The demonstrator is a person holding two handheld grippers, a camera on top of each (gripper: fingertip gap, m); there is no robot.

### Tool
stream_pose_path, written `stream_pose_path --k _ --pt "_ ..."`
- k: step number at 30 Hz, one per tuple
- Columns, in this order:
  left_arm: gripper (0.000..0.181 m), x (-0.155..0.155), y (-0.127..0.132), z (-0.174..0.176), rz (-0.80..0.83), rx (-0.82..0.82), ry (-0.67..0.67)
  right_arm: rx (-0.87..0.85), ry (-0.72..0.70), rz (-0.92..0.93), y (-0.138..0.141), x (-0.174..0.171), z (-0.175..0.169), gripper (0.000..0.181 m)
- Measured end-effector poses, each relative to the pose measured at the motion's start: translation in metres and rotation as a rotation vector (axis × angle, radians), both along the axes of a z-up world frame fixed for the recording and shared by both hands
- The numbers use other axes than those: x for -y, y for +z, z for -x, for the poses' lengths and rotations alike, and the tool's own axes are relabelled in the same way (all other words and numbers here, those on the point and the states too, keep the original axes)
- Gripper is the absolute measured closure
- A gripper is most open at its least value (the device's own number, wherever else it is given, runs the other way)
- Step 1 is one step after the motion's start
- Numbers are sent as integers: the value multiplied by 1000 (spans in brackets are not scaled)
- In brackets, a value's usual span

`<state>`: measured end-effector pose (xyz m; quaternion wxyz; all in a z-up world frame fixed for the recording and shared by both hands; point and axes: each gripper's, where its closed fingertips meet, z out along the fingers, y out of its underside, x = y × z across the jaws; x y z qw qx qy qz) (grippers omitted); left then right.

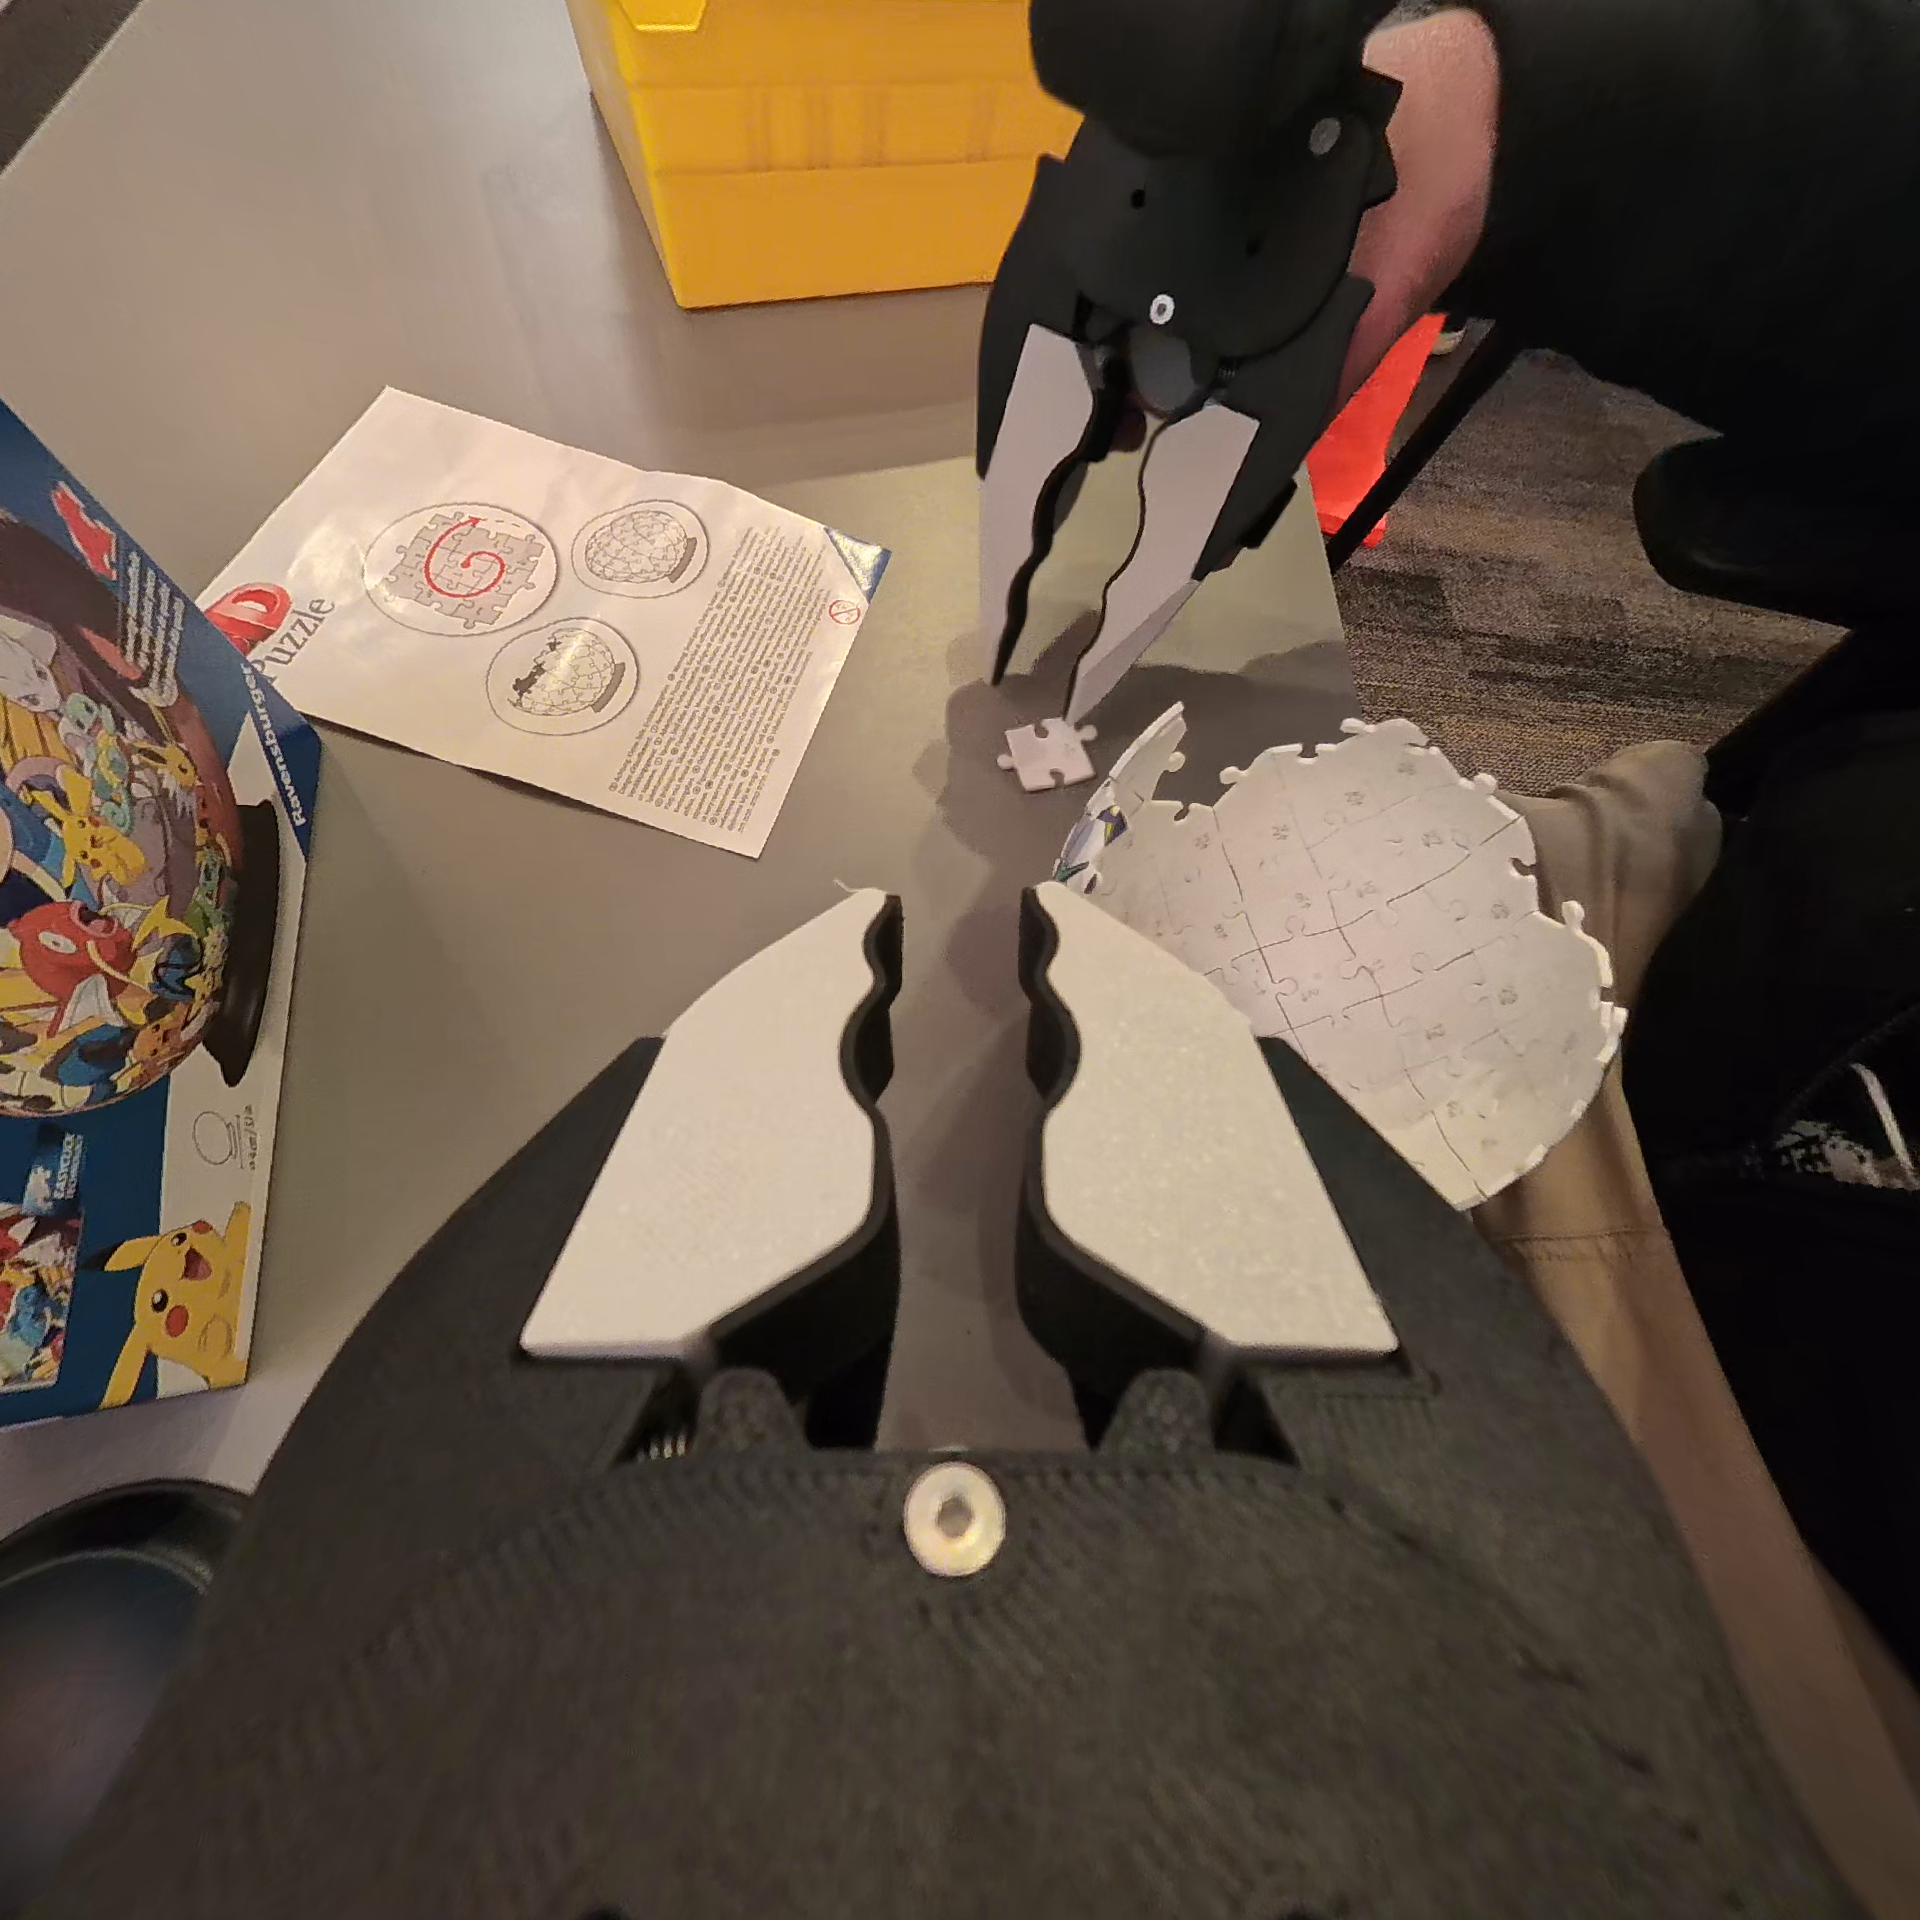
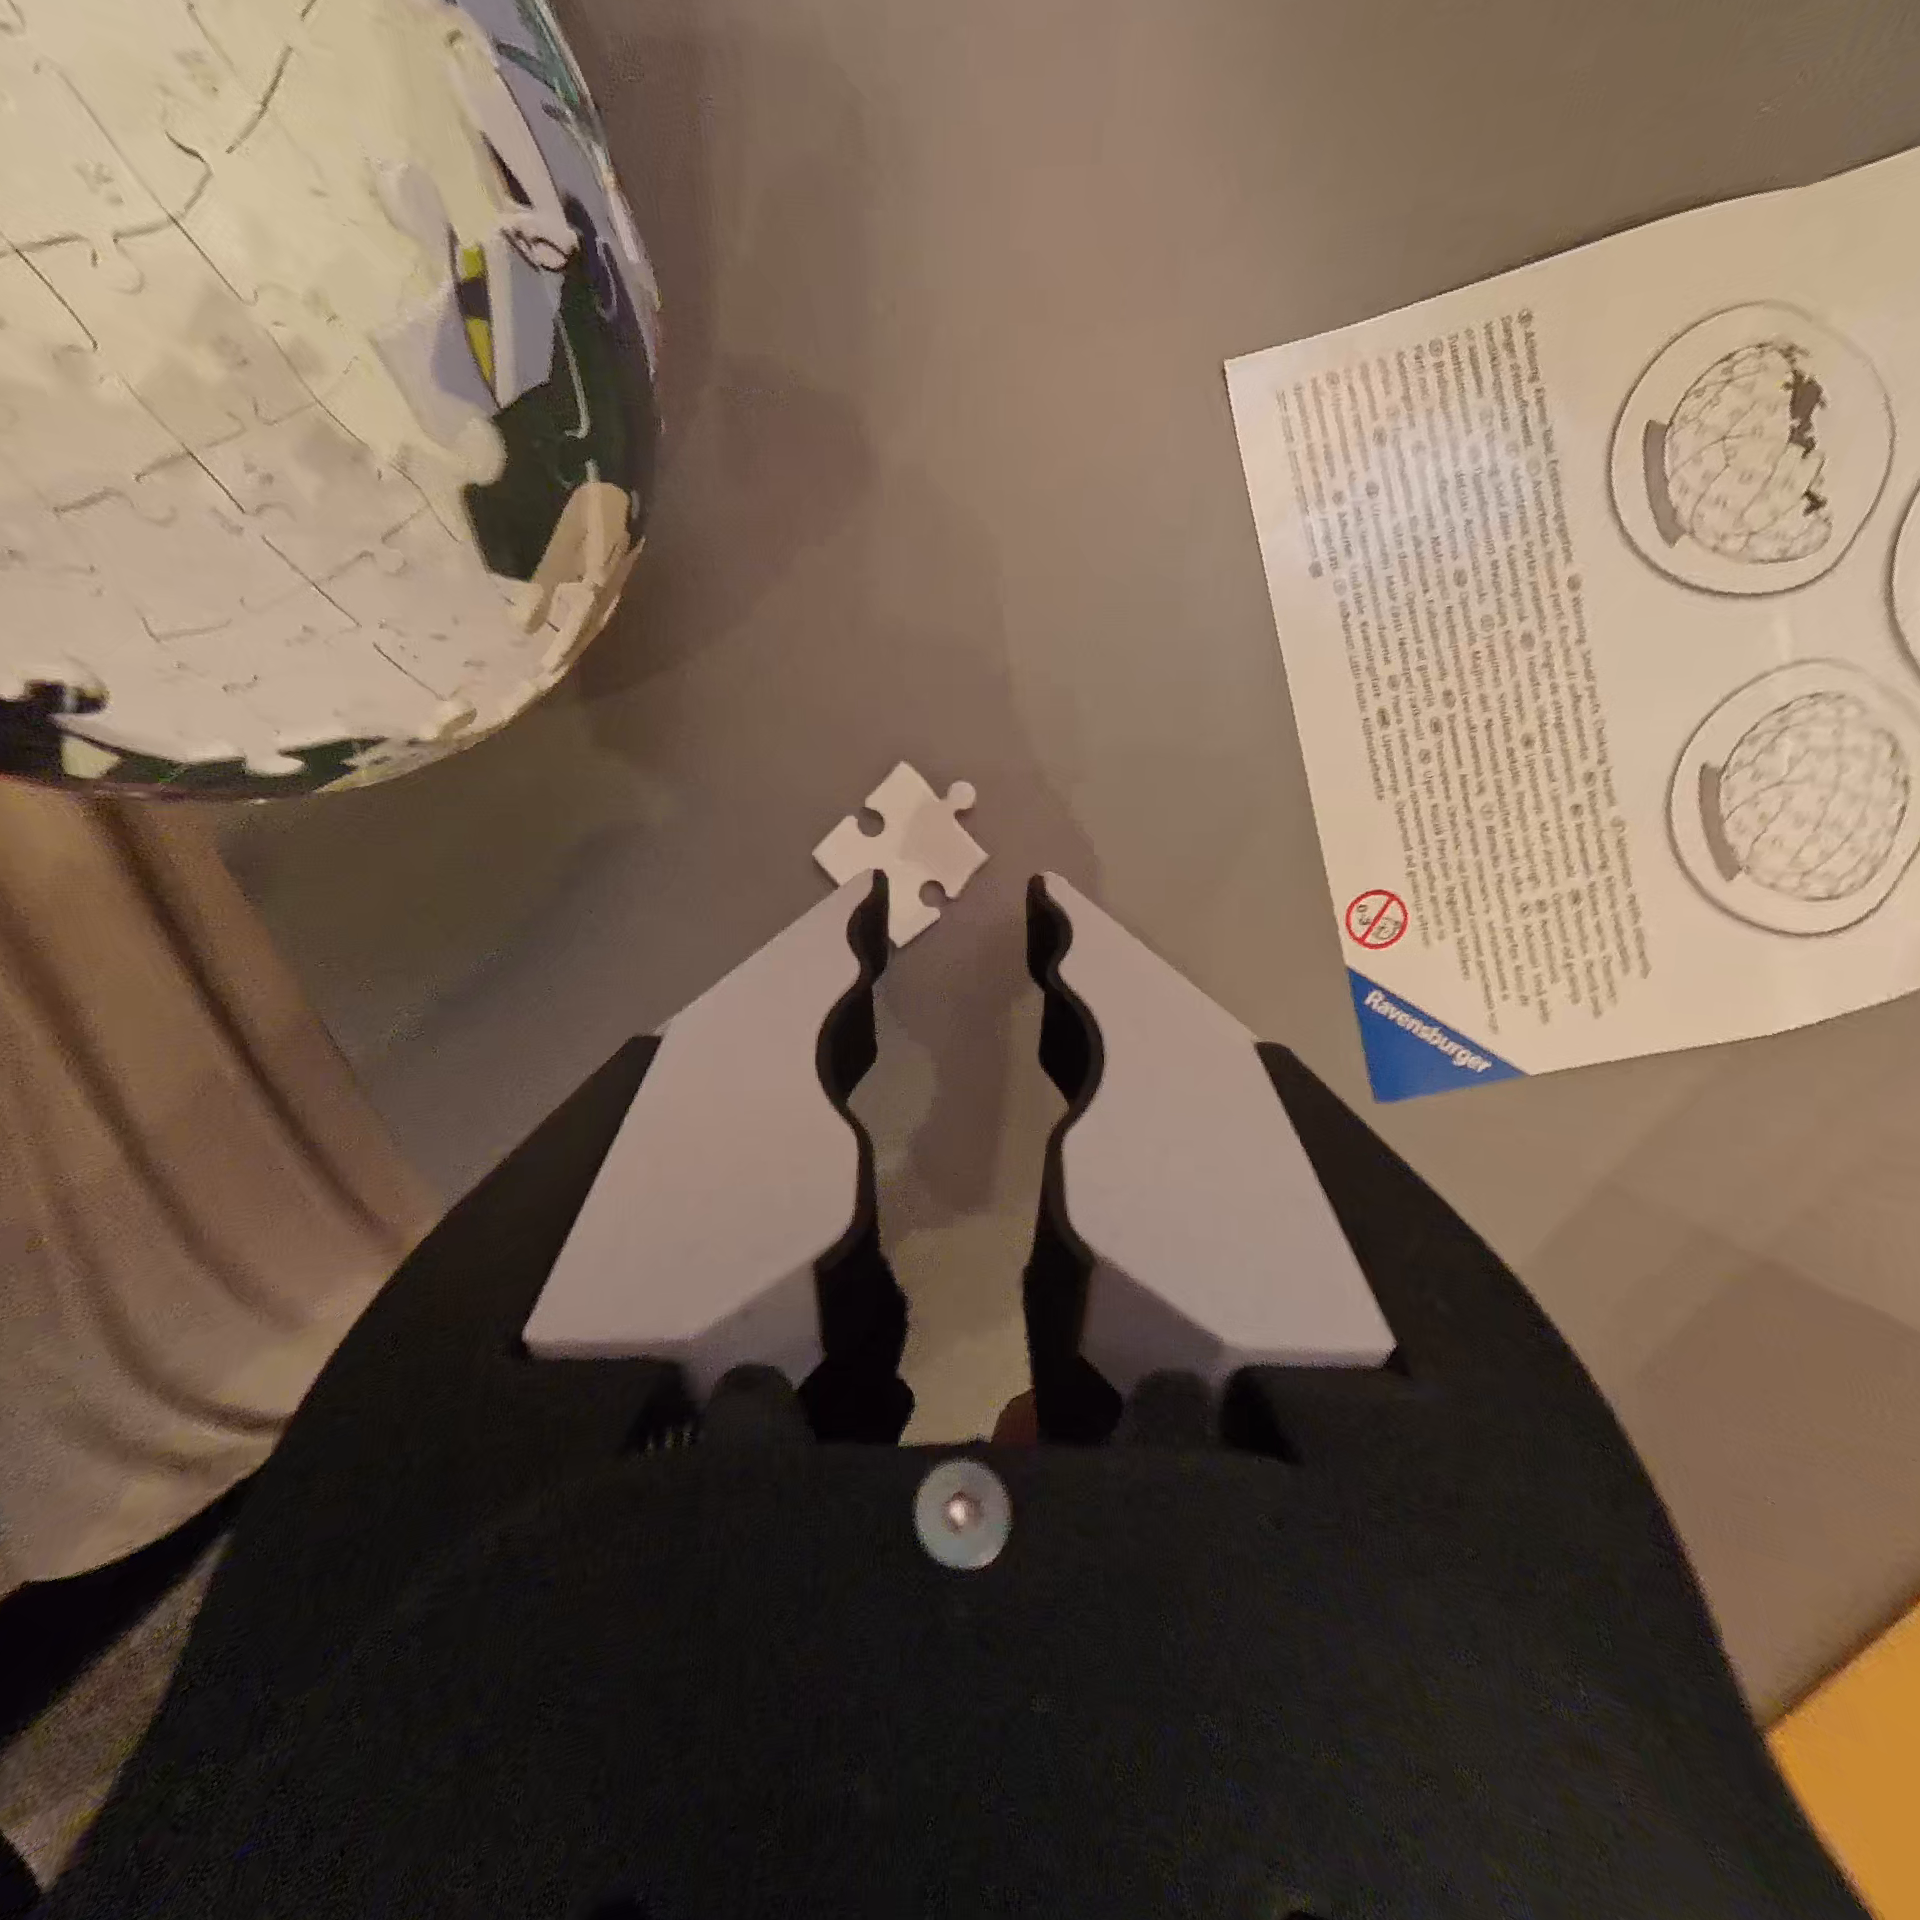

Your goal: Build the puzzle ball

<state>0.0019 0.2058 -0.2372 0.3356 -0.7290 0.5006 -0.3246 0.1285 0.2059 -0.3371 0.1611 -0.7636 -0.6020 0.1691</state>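
A half-built puzzle ball (image 1: 1351,935) shows its white inner side as an open shell at the table's right edge, beside a beige trouser leg (image 1: 1621,831). It also fills the upper left of the right wrist view (image 2: 260,364). A single white puzzle piece (image 1: 1047,753) lies flat on the grey table (image 1: 623,935). My right gripper (image 1: 1037,696) points down just above it, open; in its own view (image 2: 958,883) its left fingertip (image 2: 873,894) overlaps the piece's (image 2: 904,847) corner. My left gripper (image 1: 961,909) is open and empty, with the shell just to its right.
A white instruction sheet (image 1: 561,613) lies left of the piece and also shows in the right wrist view (image 2: 1558,675). The colourful puzzle box (image 1: 125,987) stands at the far left. A yellow box (image 1: 831,156) stands at the back. Carpet (image 1: 1507,582) lies beyond the table's right edge. Across from one pair of fingers to the other is roughly 15 cm.
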Motion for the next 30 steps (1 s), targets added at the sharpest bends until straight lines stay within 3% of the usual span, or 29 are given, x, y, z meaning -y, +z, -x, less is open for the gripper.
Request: stream_pose_path --k 5,9,18,27,30 --pt "160 -2 2 2 -3 2 7 54 45 11 -12 4 1 159" --pt "160 -3 1 3 1 5 11 49 4 10 -12 9 4 156" --pt "160 -1 -2 0 6 2 3 35 12 -8 -7 19 2 143" --pt "160 0 0 0 3 4 1 44 341 -102 10 10 10 140" --pt "160 0 0 -1 2 -1 -2 124 466 -97 6 5 4 143"
